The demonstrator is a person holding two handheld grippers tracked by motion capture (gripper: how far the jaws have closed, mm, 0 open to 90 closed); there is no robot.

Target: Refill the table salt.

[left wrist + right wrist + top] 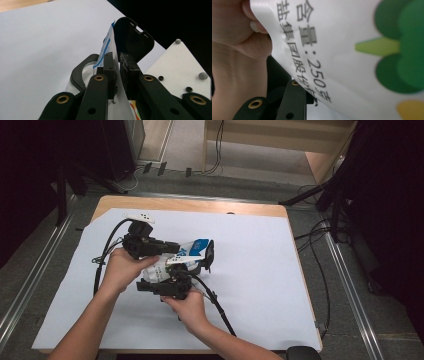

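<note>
A white pouch (192,247) with blue print and a green picture is held up over the table between both grippers. My left gripper (176,248) comes in from the left and is shut on the pouch's thin edge (107,42), the pads (111,67) pinching the sheet. A black plastic clip (132,37) stands at the pouch's far end (209,255), one arm on each side of the edge. My right gripper (187,272) grips the pouch from below. The pouch (342,50) lies across its jaws and hides the far one.
A pale sheet (250,285) covers the wooden table (190,205). Black cables (215,302) trail from both grippers across it. A hand (237,62) sits close beside the pouch. Stands and cables crowd the floor at both sides.
</note>
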